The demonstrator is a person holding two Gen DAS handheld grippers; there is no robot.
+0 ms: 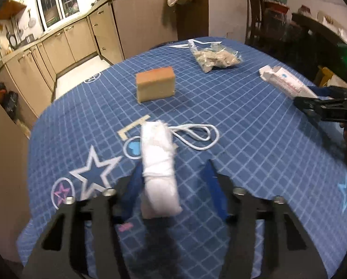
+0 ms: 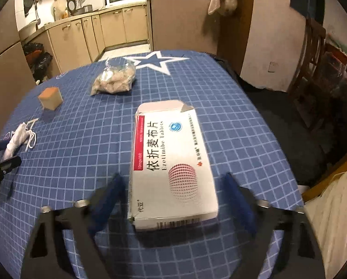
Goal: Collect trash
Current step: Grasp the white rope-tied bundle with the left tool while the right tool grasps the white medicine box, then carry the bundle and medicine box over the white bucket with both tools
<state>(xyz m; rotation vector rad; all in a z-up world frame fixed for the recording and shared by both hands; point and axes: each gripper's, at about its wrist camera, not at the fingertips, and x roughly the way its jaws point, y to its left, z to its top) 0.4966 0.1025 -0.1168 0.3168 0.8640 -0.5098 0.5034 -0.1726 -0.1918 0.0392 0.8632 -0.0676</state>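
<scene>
The white roll (image 1: 160, 169) lies nearest, between the blue fingers of the left gripper (image 1: 173, 179) — the left pad seems to touch it while the right one stands clear, so the jaws are apart and not yet clamped. Just beyond the roll lies a cord (image 1: 196, 137), past that a sponge (image 1: 155, 84), and far right of the sponge a bag (image 1: 216, 57). The right gripper (image 2: 175, 186) straddles the pill box (image 2: 171, 160), jaws apart with gaps on both sides. Everything sits on the cloth (image 2: 80, 139) — nothing looks collected yet, and no bin shows.
</scene>
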